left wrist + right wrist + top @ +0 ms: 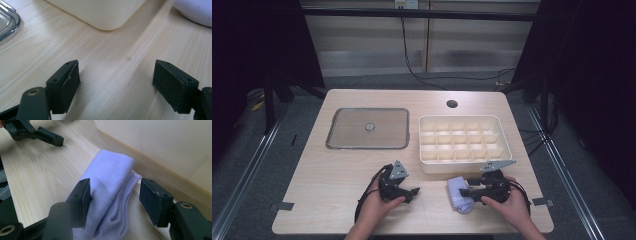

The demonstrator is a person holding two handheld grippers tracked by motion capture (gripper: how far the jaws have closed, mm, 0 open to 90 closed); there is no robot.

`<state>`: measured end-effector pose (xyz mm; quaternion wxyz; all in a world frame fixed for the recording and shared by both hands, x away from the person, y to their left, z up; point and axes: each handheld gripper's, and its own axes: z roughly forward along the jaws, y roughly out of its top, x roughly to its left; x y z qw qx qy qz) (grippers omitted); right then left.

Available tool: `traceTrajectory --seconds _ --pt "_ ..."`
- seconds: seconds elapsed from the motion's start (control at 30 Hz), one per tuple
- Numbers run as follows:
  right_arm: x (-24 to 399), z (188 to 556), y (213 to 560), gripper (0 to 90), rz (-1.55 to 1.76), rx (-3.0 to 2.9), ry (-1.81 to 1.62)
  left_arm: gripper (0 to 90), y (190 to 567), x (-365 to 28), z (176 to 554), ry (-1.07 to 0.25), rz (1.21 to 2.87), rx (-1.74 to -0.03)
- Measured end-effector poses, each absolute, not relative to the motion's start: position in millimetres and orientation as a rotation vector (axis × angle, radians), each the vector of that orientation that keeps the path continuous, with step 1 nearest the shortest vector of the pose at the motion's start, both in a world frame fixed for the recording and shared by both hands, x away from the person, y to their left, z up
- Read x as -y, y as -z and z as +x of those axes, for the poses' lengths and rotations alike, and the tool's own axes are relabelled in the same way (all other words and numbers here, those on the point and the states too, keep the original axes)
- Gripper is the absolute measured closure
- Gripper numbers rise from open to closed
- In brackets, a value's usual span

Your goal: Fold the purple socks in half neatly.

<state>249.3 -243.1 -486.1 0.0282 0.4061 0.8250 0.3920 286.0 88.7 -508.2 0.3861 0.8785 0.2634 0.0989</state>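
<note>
A folded pale lavender cloth (456,186) (112,170) lies on the wooden table near its front edge, just in front of the cream divided box (452,167). My right gripper (463,193) (115,192) points left with its jaws on either side of the cloth. One pad (86,197) touches the fabric, and the other pad (150,200) stands apart from it. My left gripper (414,194) (116,72) rests low over bare wood to the left, open with nothing between its jaws. The cloth's edge (195,10) shows beyond it.
The cream box (100,12) (162,140) has several small empty compartments. A rectangular glass lid (352,130) (7,22) with a round knob lies at the left. A cable hole (452,104) sits near the table's far edge. The left gripper (37,133) shows in the right gripper view.
</note>
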Motion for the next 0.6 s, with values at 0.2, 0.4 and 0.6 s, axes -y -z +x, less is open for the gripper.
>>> traceTrajectory --seconds 0.2,0.4,0.6 --pt "242 246 488 41.5 1.225 -2.565 -1.203 21.4 508 -89 286 -0.252 2.237 -0.671" --pt "250 247 487 39.3 1.180 -2.566 -1.148 21.4 508 -89 286 -0.254 2.236 -0.672" --pt "258 249 481 39.4 1.224 -2.538 -1.155 21.3 508 -89 286 -0.253 2.240 -0.668"
